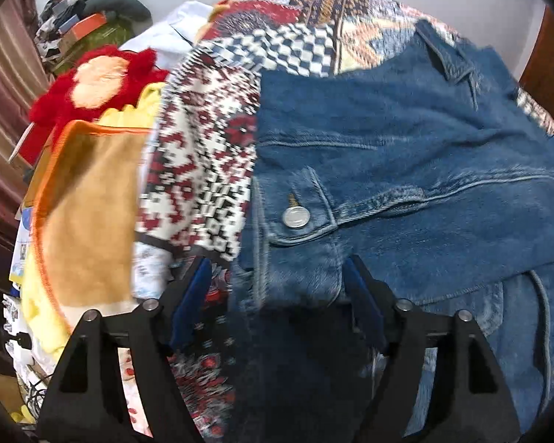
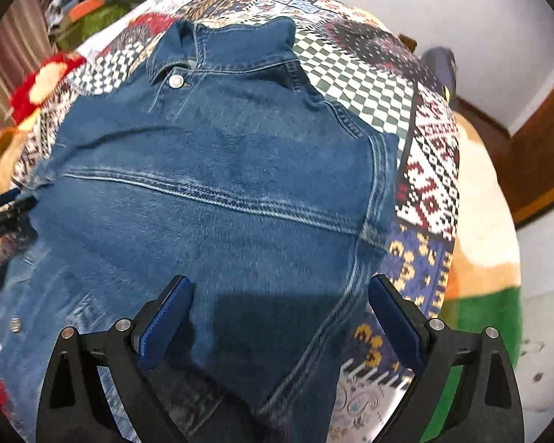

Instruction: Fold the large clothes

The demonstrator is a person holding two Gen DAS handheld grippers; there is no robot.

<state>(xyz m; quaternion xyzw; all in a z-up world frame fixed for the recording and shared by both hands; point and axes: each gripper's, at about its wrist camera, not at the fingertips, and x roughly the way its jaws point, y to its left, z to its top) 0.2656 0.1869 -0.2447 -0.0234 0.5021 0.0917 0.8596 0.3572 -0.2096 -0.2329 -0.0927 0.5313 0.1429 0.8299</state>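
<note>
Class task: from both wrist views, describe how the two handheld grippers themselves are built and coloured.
The left gripper and the right gripper look alike: matte black plastic fingers shaped as tapering wedges with triangular cut-outs, joined by round silver pins. Each finger carries a flat blue pad, ribbed on the right gripper. No cables, markings or sleeves show.

1. We see one blue denim jacket (image 2: pixel 218 170) lying flat on a patchwork bedspread.
2. Its collar points away from us, with a silver button (image 2: pixel 176 81) just below it.
3. Pale double stitching crosses the cloth from side to side.
4. From the left wrist view, a buttoned cuff (image 1: pixel 295 217) lies folded over the body.
</note>
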